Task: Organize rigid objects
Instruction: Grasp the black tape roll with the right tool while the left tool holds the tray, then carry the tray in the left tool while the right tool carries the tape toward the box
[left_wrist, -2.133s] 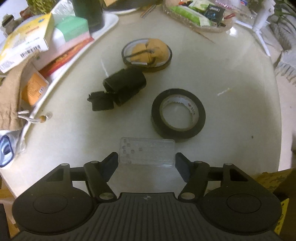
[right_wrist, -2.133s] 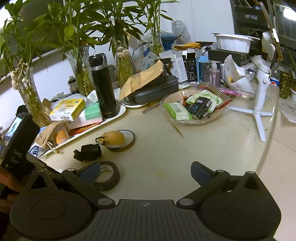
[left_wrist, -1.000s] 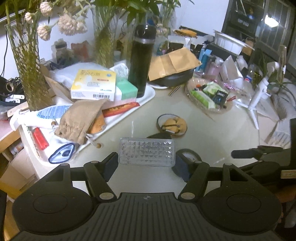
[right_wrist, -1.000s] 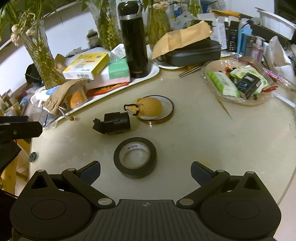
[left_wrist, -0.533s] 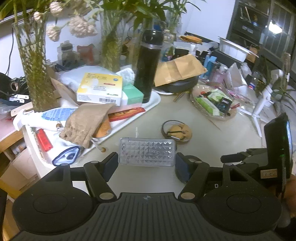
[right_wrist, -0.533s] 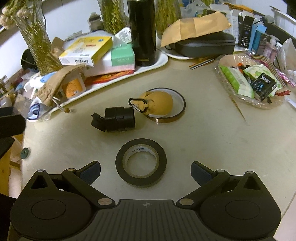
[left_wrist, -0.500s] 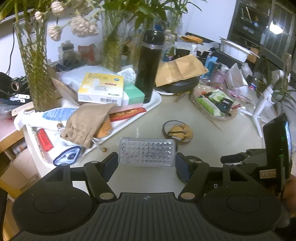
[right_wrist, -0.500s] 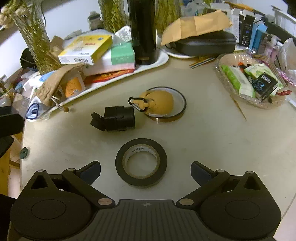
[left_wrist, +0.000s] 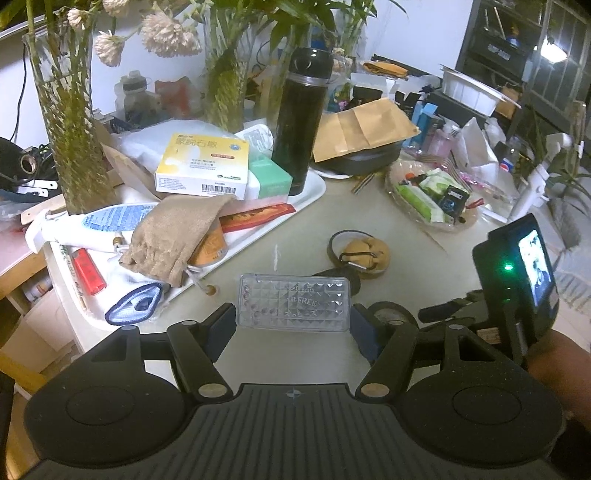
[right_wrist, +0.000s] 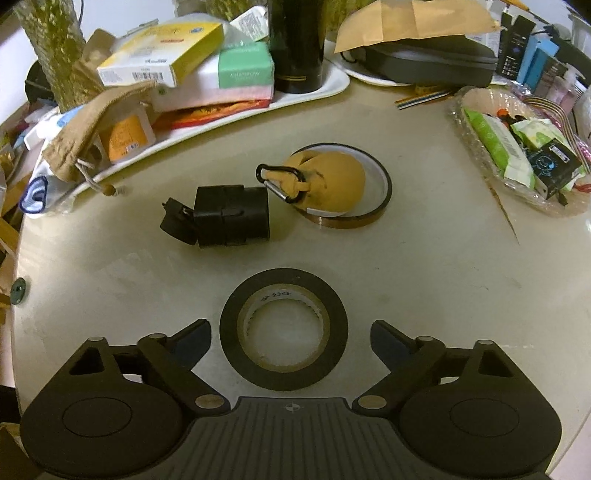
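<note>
The left gripper (left_wrist: 293, 325) pinched a clear studded plastic box (left_wrist: 293, 303) at lower centre. The right gripper (right_wrist: 290, 341), jaws closing but spread, straddled a black tape roll (right_wrist: 283, 328) without touching.

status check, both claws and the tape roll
Left claw shut on clear plastic case. Right claw open, jaws just closing, astride black tape roll, not gripping. Nothing in the way.

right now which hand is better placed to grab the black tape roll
Right. The right gripper hangs just over the black tape roll, its jaws straddling the roll without touching it; they have just been closing. The left gripper is already shut on the clear case.
</note>
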